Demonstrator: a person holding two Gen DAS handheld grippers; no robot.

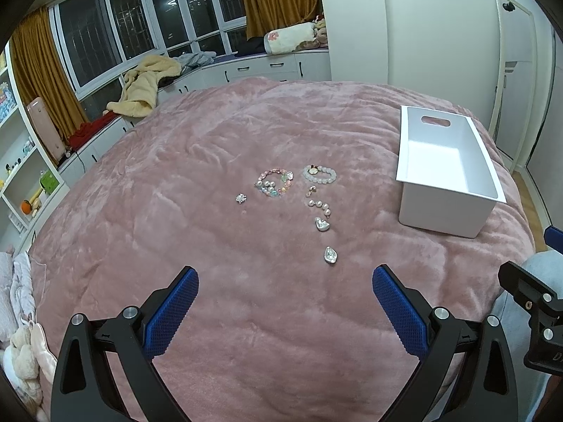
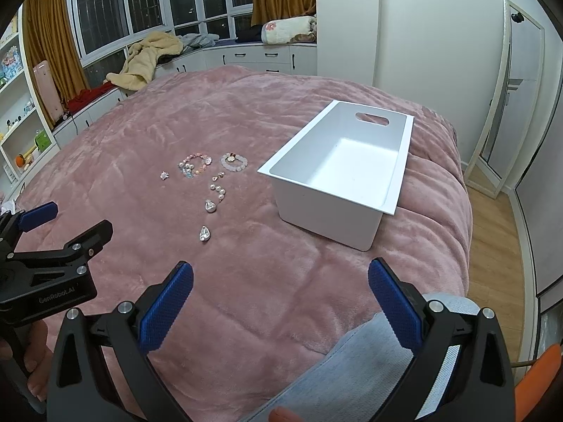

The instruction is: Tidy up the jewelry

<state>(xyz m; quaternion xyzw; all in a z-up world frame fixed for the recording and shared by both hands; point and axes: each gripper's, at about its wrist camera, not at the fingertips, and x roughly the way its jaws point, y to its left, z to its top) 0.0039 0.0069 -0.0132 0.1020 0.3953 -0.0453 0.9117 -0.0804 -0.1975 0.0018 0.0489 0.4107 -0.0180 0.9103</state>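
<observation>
Jewelry lies on a pink blanket [image 1: 197,246]: a pastel bead bracelet [image 1: 273,183] [image 2: 195,166], a white bead bracelet with a charm [image 1: 319,174] [image 2: 234,162], a small silver flower piece [image 1: 241,198] [image 2: 164,175], a curved string of pearls [image 1: 319,204] [image 2: 218,190] and two silvery shell-like pieces [image 1: 322,224] [image 1: 330,255] [image 2: 204,234]. An empty white bin [image 1: 447,172] [image 2: 337,172] stands to their right. My left gripper [image 1: 285,281] is open, well short of the nearest shell piece. My right gripper [image 2: 280,274] is open, below the bin, nothing between its fingers.
The blanket covers a bed. A window bench with clothes [image 1: 147,84] and a rolled quilt [image 1: 292,37] runs behind it. Shelves [image 1: 21,161] stand at the left, a mirror [image 2: 510,98] and wood floor [image 2: 492,232] at the right. A person's denim-clad leg [image 2: 355,362] lies under the right gripper.
</observation>
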